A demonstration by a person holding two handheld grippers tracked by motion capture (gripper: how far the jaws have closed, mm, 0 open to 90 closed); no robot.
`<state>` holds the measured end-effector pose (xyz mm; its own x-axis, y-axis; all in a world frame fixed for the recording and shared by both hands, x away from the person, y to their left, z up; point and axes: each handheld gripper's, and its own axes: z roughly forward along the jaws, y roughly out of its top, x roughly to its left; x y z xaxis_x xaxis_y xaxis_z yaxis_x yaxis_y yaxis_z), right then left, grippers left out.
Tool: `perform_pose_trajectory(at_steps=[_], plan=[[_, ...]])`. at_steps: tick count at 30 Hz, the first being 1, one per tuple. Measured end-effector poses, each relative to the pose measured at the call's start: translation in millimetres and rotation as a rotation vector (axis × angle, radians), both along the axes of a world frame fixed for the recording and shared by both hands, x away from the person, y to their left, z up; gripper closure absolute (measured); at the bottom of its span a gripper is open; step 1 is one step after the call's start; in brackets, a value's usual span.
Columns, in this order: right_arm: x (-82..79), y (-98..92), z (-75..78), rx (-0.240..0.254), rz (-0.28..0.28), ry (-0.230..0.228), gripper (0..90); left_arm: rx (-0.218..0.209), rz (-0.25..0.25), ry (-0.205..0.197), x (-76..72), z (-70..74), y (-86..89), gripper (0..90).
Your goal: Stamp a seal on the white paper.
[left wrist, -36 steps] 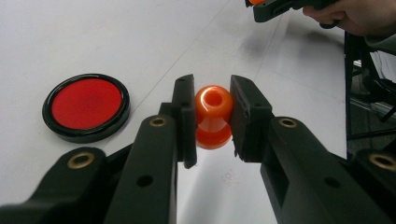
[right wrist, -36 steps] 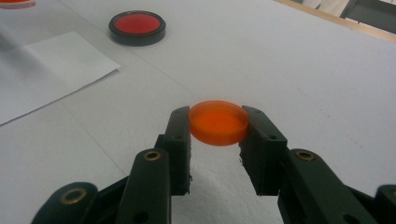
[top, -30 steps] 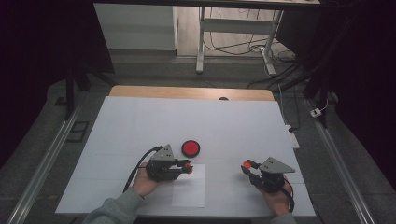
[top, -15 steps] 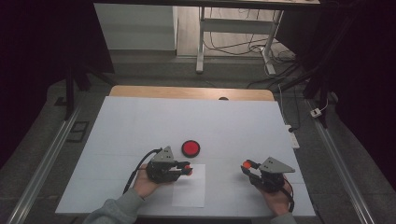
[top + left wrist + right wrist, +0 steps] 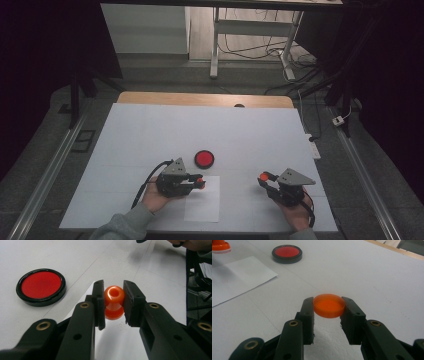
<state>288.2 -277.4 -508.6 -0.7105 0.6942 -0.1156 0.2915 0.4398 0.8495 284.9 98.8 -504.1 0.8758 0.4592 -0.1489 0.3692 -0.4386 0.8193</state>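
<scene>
An orange stamp with a knob handle point(image 5: 114, 301) sits between the jaws of my left gripper point(image 5: 114, 293), which is shut on it; its base rests on or just above a white sheet of paper point(image 5: 202, 202). In the high view this left gripper point(image 5: 200, 181) lies left of centre, pointing right. My right gripper point(image 5: 329, 307) is shut on a flat round orange cap point(image 5: 329, 305), held just above the table. From above, the right gripper point(image 5: 263, 177) is at the front right, pointing left. A red ink pad in a black case point(image 5: 204, 158) lies beyond the paper.
The white table top point(image 5: 150, 130) stretches far back to a wooden edge point(image 5: 200, 99). A white power strip point(image 5: 313, 146) lies at the right edge. The ink pad point(image 5: 287, 252) and paper point(image 5: 239, 275) are to the far left in the right gripper view.
</scene>
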Motion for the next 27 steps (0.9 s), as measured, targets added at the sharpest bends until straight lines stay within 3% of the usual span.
perform_pose_trajectory(at_steps=[27], plan=[[0.1,0.6,-0.1,-0.001,0.007,0.009,63.9,0.005,0.02,0.004,-1.6,-5.7,7.1,72.6]])
